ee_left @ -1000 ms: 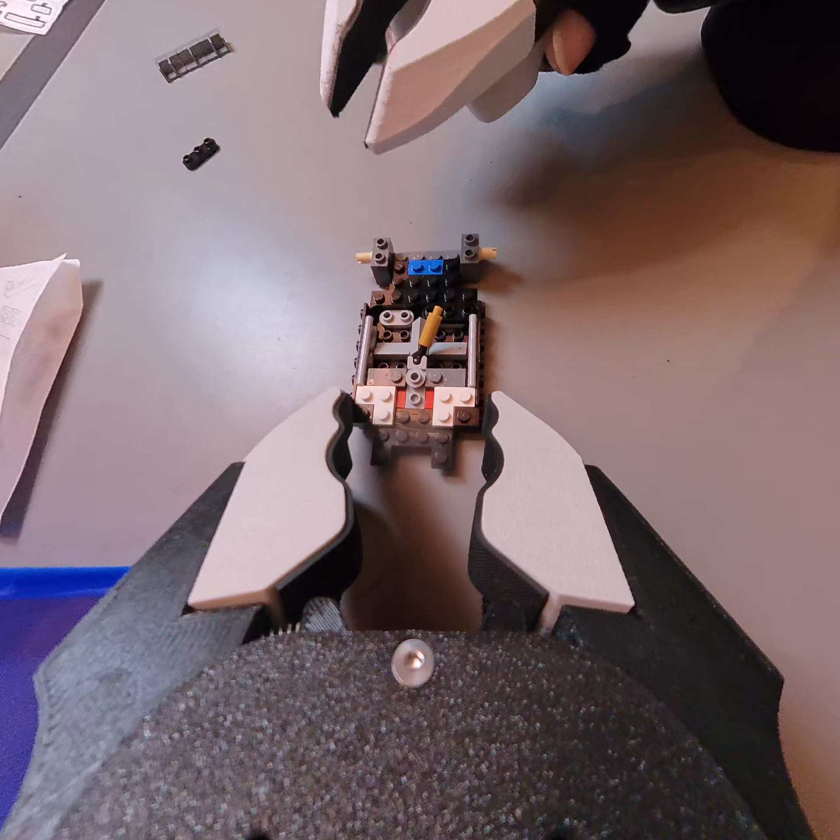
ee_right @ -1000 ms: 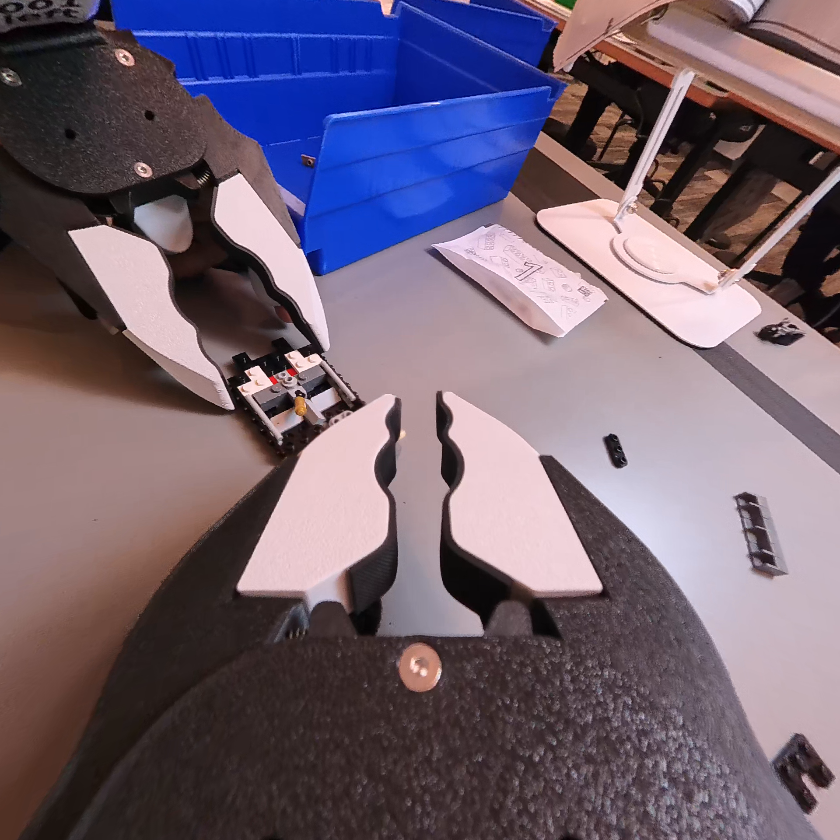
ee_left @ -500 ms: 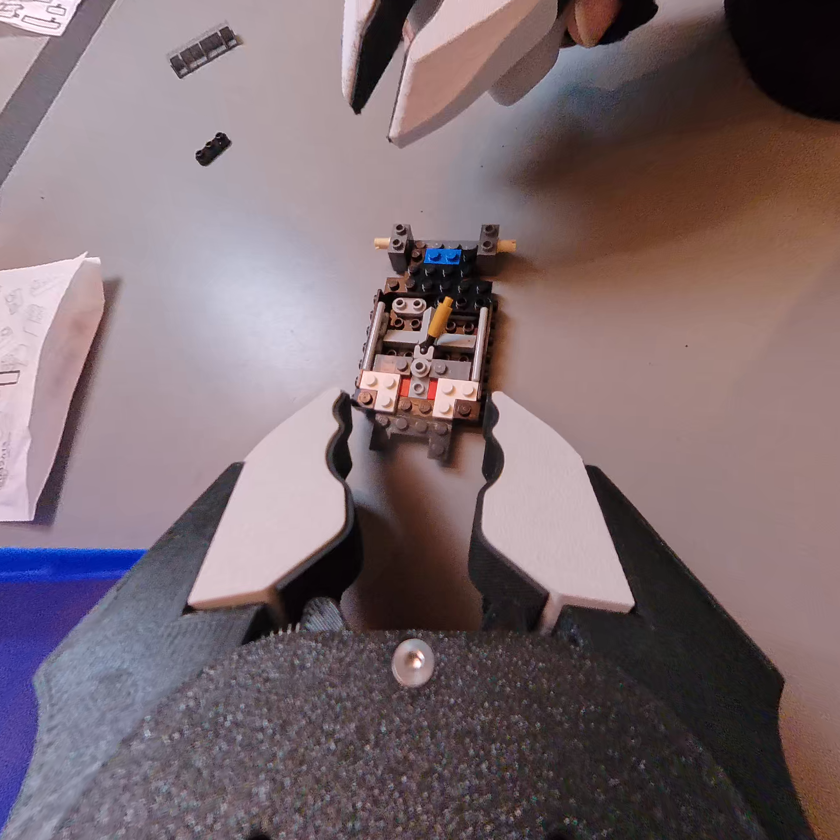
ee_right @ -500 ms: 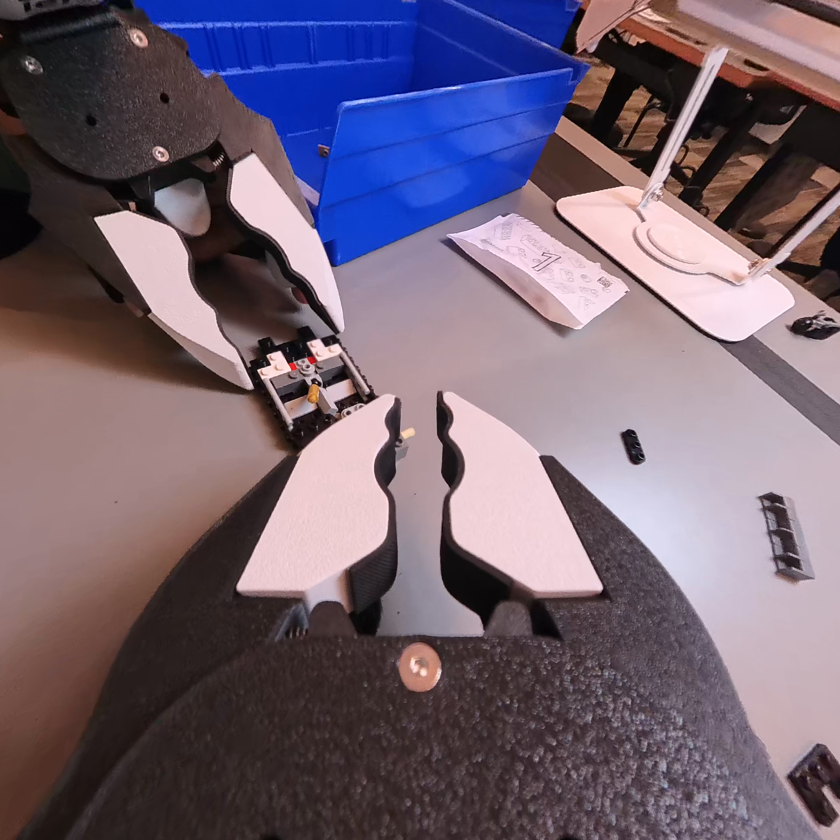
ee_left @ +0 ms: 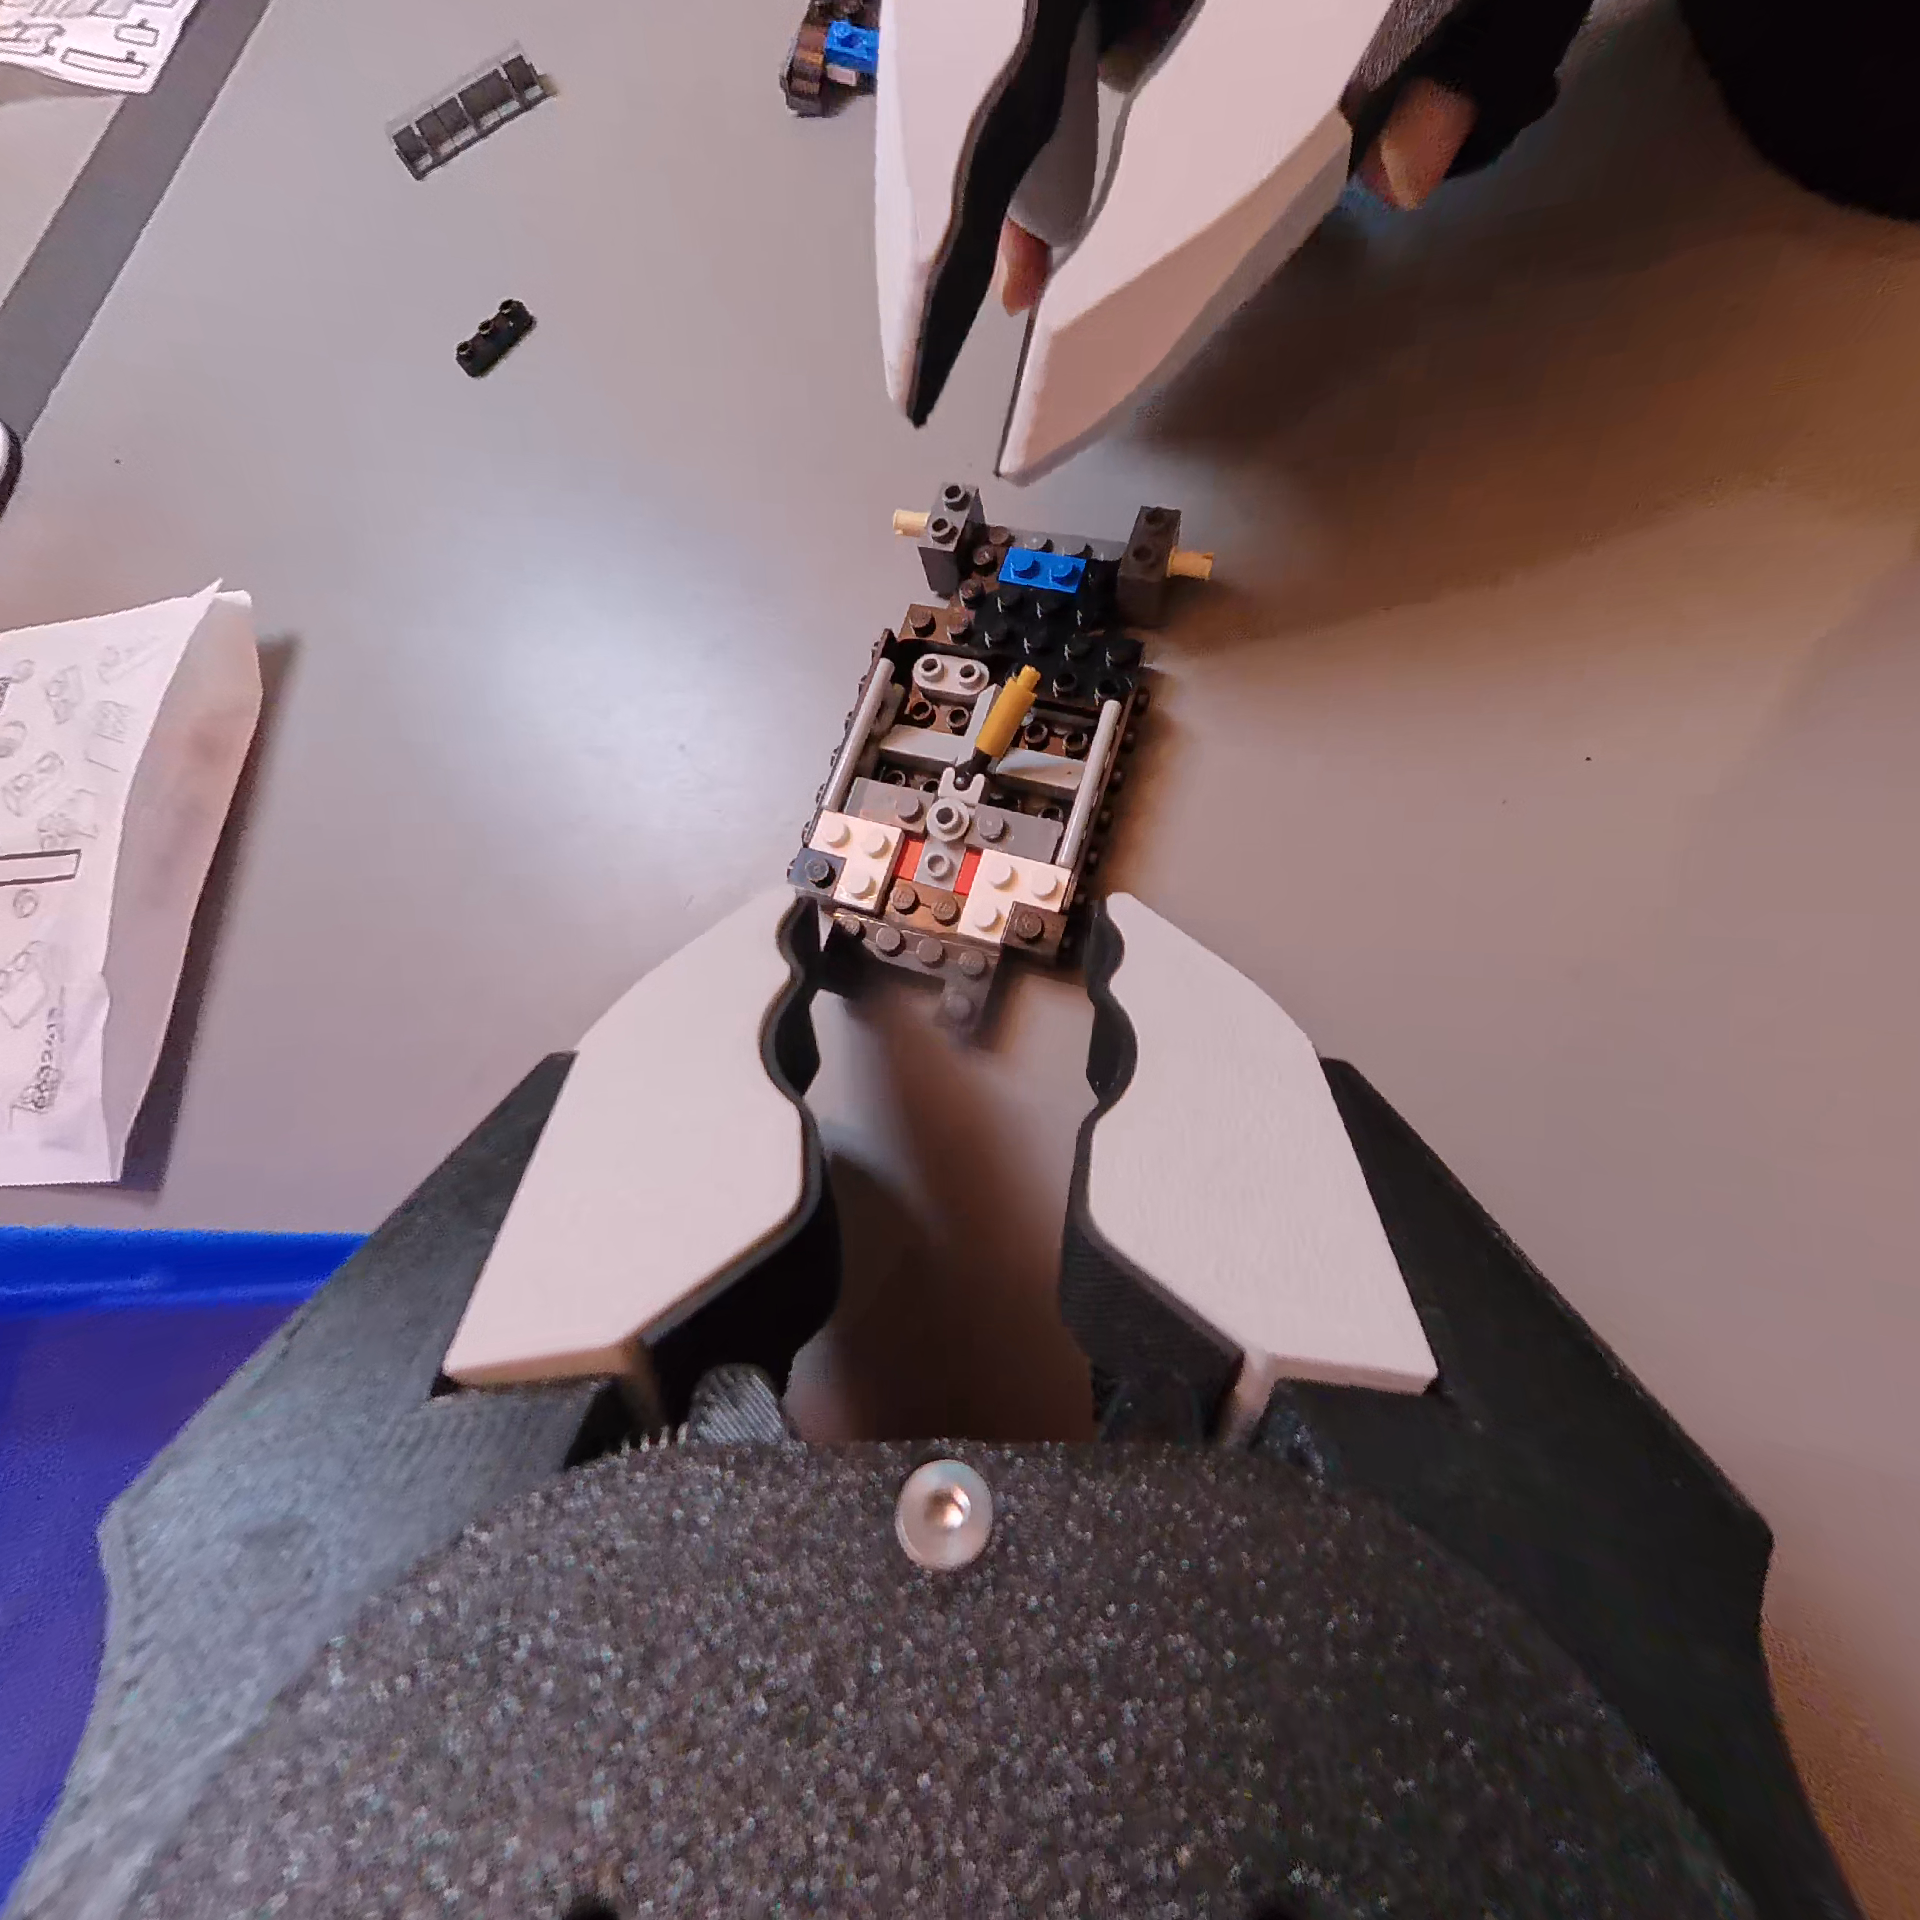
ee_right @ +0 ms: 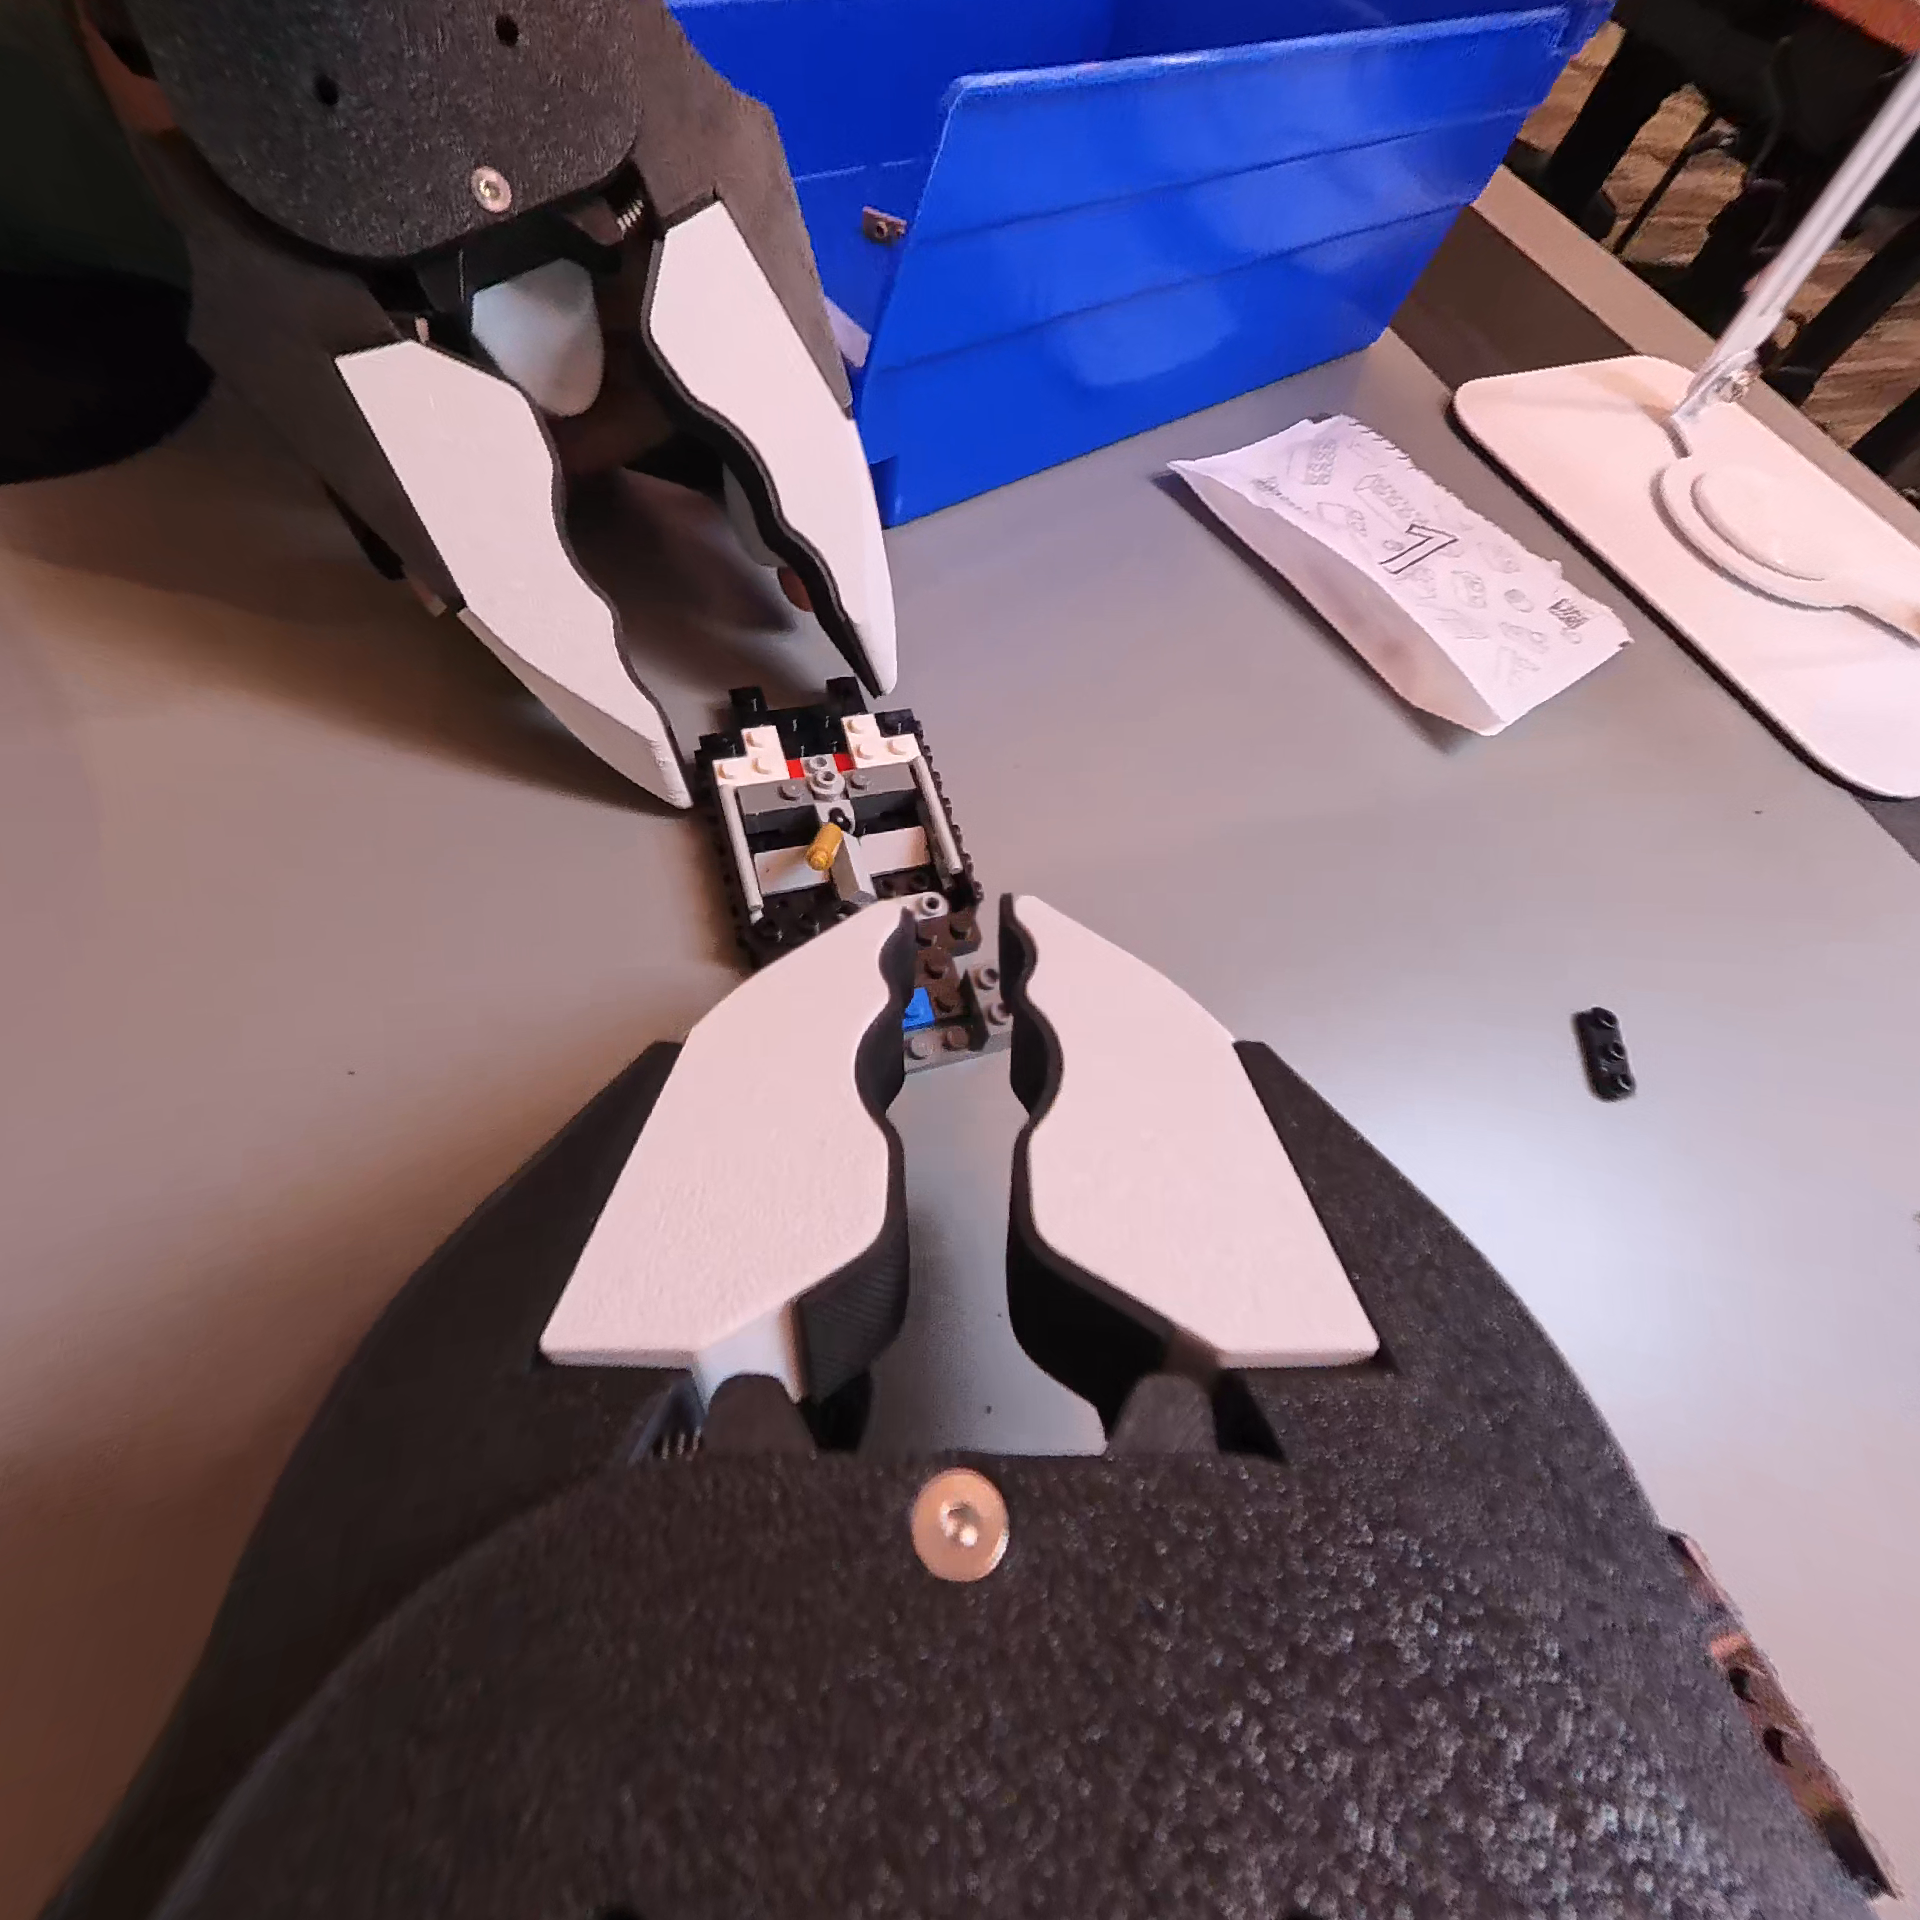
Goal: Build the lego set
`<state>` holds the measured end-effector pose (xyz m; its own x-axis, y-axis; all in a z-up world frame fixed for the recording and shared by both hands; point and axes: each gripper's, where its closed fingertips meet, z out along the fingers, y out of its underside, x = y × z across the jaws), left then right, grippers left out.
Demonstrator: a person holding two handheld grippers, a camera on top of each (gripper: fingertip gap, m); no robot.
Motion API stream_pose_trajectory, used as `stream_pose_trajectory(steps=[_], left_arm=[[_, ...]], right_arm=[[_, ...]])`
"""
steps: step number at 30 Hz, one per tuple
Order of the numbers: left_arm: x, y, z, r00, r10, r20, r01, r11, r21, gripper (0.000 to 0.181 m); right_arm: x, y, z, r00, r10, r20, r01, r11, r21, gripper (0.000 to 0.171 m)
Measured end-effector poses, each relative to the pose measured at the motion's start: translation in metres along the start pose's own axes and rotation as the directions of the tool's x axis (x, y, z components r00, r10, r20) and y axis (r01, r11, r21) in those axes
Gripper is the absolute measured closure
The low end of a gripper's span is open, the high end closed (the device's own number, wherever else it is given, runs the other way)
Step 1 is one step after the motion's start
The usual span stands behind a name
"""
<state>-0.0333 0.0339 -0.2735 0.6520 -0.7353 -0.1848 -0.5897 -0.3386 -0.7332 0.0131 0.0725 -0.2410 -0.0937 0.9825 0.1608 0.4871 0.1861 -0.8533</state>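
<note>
One small brick-built model [ee_left: 977, 758], mostly black and grey with one blue plate, one yellow peg and two white corner plates, lay flat on a grey table [ee_left: 1507, 831] between two grippers. The left gripper [ee_left: 945, 925] had its jaws spread wide, one fingertip at each side of the model's near end; whether they touched it was unclear. The right gripper [ee_right: 951, 914] hovered over the model's opposite end, jaws parted by a narrow gap and holding nothing.

Loose on the table lay one short black brick [ee_left: 495, 336], one dark ribbed piece [ee_left: 473, 109] and one small black-and-blue cluster [ee_left: 831, 52]. One white printed paper bag [ee_right: 1392, 592] lay near one blue plastic bin [ee_right: 1143, 239]. One white lamp base [ee_right: 1704, 540] stood at the table's edge, with dark chair legs and patterned floor beyond.
</note>
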Motion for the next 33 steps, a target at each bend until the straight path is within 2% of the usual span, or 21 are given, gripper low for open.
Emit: stream_pose_trajectory(steps=[6,22,33], left_arm=[[0.001,-0.001,0.001,1.000,-0.021,-0.010,0.022,1.000,0.011,0.127],[0.000,0.000,0.001,0.999,-0.040,-0.018,0.040,0.999,0.011,0.135],[-0.017,0.003,-0.003,0.994,0.001,0.105,0.000,1.000,-0.016,0.159]], right_arm=[[-0.002,0.000,0.001,1.000,-0.003,0.010,0.003,1.000,-0.001,0.156],[-0.002,0.001,0.000,1.000,-0.016,0.010,0.016,1.000,-0.003,0.156],[0.001,0.003,0.000,1.000,-0.009,-0.004,0.009,1.000,-0.006,0.156]])
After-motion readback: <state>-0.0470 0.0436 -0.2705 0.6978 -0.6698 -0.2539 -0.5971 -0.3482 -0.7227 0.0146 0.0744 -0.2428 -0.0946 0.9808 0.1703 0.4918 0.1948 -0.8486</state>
